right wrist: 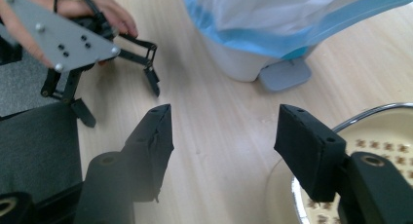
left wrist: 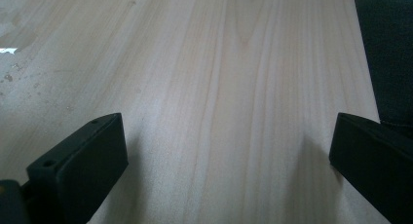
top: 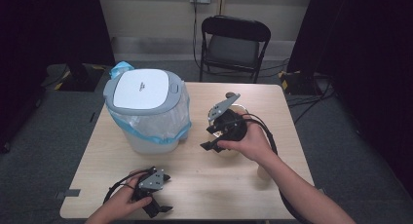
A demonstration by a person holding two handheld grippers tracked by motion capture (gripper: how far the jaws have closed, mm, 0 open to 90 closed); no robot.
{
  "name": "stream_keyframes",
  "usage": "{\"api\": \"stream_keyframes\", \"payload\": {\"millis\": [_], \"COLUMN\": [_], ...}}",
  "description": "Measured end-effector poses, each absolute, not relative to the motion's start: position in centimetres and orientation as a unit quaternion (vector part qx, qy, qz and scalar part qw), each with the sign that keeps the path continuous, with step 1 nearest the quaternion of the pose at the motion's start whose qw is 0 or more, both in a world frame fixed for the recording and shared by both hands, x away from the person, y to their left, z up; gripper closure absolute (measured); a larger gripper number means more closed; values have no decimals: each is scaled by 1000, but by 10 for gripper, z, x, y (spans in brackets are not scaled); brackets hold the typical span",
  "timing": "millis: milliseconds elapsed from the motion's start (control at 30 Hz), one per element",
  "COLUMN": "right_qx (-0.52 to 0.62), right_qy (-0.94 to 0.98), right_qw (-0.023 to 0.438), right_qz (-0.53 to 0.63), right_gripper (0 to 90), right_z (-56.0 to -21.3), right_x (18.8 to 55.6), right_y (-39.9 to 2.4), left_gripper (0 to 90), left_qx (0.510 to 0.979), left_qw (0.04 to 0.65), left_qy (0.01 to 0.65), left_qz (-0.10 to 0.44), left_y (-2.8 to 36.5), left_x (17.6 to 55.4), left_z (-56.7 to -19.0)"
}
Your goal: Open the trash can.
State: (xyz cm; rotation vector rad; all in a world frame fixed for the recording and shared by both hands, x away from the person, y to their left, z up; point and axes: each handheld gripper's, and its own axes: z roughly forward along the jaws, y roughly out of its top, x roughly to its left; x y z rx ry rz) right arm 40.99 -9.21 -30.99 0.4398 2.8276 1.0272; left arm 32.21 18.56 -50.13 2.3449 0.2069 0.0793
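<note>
Wooden bench (top: 204, 180) carries a lidded bin (top: 146, 109) lined with a blue-edged bag, near its back left corner. Beside it, the right hand-held gripper (top: 210, 136), jaws apart and empty, hovers by a patterned bowl (right wrist: 380, 151). At the front edge, the left hand-held gripper (top: 163, 197) is wide open, empty.

bins: 1 (top: 146, 112) | bowls: 1 (right wrist: 384, 136) | grippers: 2 (top: 163, 208) (top: 210, 136) | desks: 1 (top: 214, 185) | chairs: 1 (top: 234, 44)

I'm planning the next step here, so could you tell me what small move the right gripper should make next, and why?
Probably lower the right gripper toward the rim of the bowl beside it. Its jaws stand open with nothing between them, it hovers above the table, and the bowl is the nearest thing. The left gripper rests open near the table's front edge, away from the bin.
</note>
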Motion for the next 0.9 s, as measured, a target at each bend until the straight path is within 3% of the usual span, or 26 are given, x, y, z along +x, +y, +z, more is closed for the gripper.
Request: {"api": "stream_keyframes", "payload": {"millis": [900], "right_qx": [174], "right_qy": [915], "right_qw": [77], "right_qz": [355], "right_gripper": [469], "right_z": [-242], "right_x": [471], "right_y": [-73], "left_gripper": [0], "left_qx": [919], "left_qw": [383], "left_qy": [84], "left_qz": [27], "left_y": [185], "left_x": [322], "left_z": [-502]}}
